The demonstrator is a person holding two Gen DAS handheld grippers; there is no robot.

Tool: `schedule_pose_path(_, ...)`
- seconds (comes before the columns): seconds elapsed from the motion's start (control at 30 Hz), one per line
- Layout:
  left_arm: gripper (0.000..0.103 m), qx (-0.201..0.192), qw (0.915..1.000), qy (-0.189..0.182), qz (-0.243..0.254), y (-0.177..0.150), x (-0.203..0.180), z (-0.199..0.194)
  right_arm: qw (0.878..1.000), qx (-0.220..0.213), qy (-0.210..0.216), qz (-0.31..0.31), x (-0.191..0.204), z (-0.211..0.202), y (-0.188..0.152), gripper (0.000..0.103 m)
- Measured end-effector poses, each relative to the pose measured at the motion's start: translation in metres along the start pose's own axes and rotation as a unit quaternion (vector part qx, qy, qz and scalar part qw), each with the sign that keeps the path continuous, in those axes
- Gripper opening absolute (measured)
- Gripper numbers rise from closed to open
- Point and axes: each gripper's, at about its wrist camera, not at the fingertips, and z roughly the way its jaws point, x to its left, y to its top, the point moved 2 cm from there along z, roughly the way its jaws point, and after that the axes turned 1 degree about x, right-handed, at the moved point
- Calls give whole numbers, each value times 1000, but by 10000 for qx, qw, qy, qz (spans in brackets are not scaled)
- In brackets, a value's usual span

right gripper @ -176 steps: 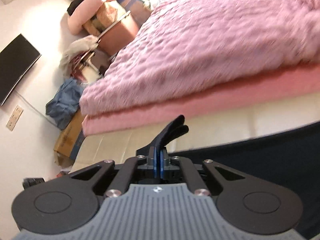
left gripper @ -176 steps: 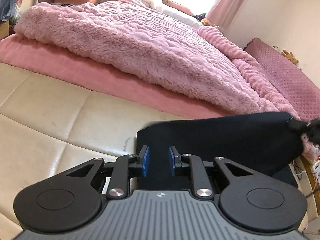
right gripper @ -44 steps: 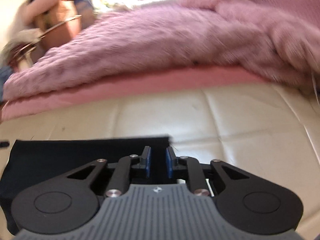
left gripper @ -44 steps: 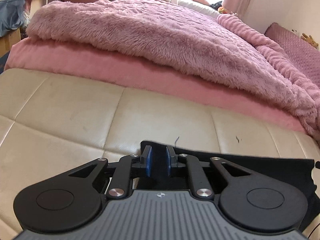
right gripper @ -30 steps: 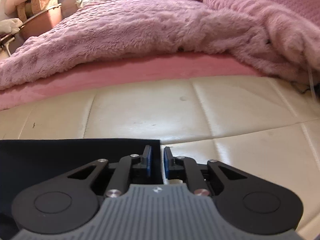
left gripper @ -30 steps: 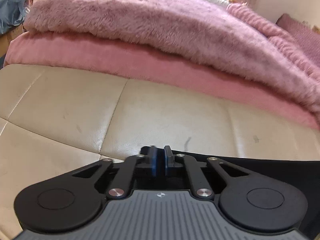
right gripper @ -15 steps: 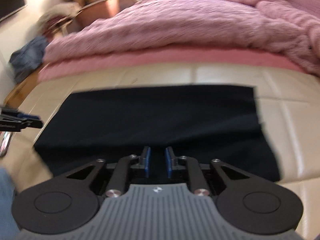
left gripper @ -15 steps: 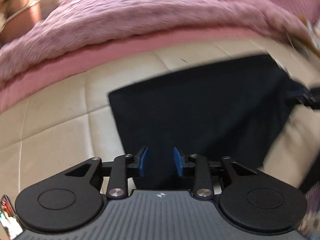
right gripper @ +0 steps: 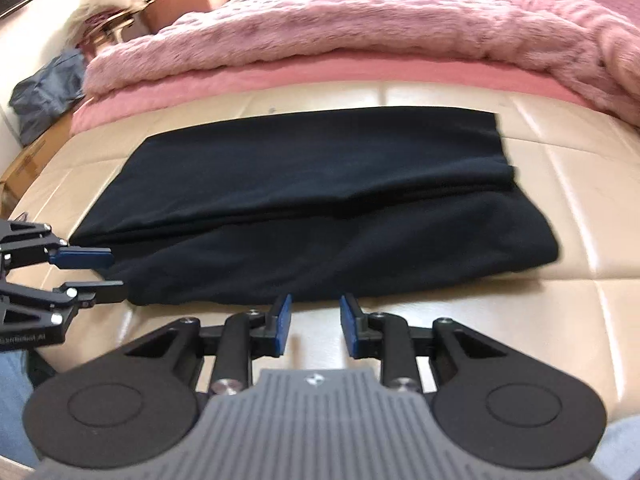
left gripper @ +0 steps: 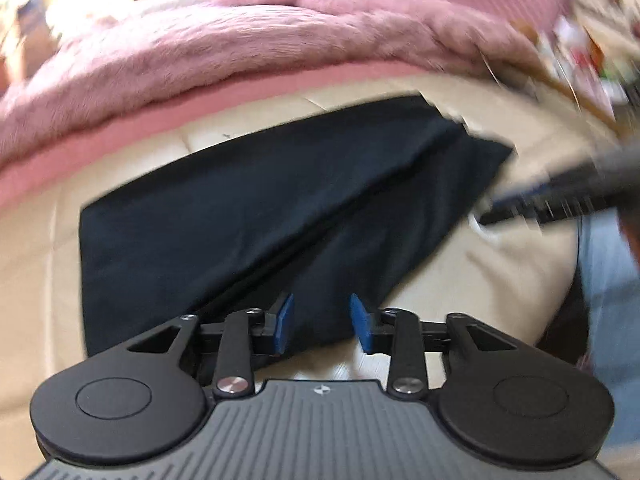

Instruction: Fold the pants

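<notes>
Black pants [right gripper: 320,200] folded; left view blurred, right gripper [left gripper: 520,204] smeared.

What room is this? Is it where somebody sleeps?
Most likely a bedroom. A fluffy pink blanket covers a bed, folded black pants lie on a cream padded bench at its foot, and clothes are heaped by the wall.

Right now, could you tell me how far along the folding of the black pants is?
Mostly done, it seems: the black pants lie doubled into a flat rectangle on the cream cushion, one layer lapped over the other. Nothing is in hand: the left gripper and right gripper have just been opening, jaws empty. Left, at most, is another fold or squaring the slightly offset edges.
</notes>
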Motion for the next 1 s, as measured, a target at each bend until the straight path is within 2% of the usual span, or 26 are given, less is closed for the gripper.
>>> schedule_pose_path(0.07, 27, 59, 9993, -61, -376, 8, 7, 11, 9999, -37, -78, 107, -9, -5, -2, 23)
schedule_pose_path(0.13, 16, 207, 9981, -162, -550, 10, 10, 20, 9997, -55, -114, 192, -18, -10, -4, 23)
schedule_pose_path(0.2, 11, 413, 9967, -230, -667, 9, 10, 27, 9995, -73, -153, 267, -26, -13, -7, 23)
schedule_pose_path(0.27, 11, 628, 9947, -269, -769, 4, 10, 33, 9991, -87, -184, 368, -31, -15, -9, 23)
schedule_pose_path(0.4, 11, 775, 9900, -393, -1110, -1, 18, 31, 9982, -120, -245, 540, -43, -15, -11, 24)
schedule_pose_path(0.5, 11, 822, 9895, -404, -1119, 1, 20, 26, 9972, -148, -278, 673, -49, -14, -11, 24)
schedule_pose_path(0.57, 14, 627, 9881, -474, -1320, 6, 26, 16, 9969, -183, -264, 714, -51, -15, -9, 25)
schedule_pose_path(0.63, 34, 329, 9868, -475, -1516, 12, 38, 3, 9970, -234, -244, 691, -51, -16, -8, 25)
schedule_pose_path(0.67, 38, 190, 9859, -418, -1607, 14, 46, -3, 9971, -256, -224, 676, -50, -16, -7, 25)
schedule_pose_path(0.7, 45, 67, 9848, -318, -1706, 16, 56, -8, 9972, -267, -207, 661, -49, -15, -6, 25)
schedule_pose_path(0.77, 52, -104, 9809, -3, -1941, 19, 79, -13, 9975, -275, -164, 636, -47, -13, -4, 25)
schedule_pose_path(0.83, 61, -202, 9731, 262, -2280, 17, 106, -17, 9977, -279, -112, 608, -44, -11, -3, 25)
schedule_pose_path(0.93, 62, -212, 9608, 605, -2698, 10, 146, -15, 9980, -325, -34, 546, -39, -9, 1, 25)
schedule_pose_path(1.0, 62, -179, 9520, 619, -2991, 4, 169, -11, 9981, -352, -14, 508, -37, -7, 4, 25)
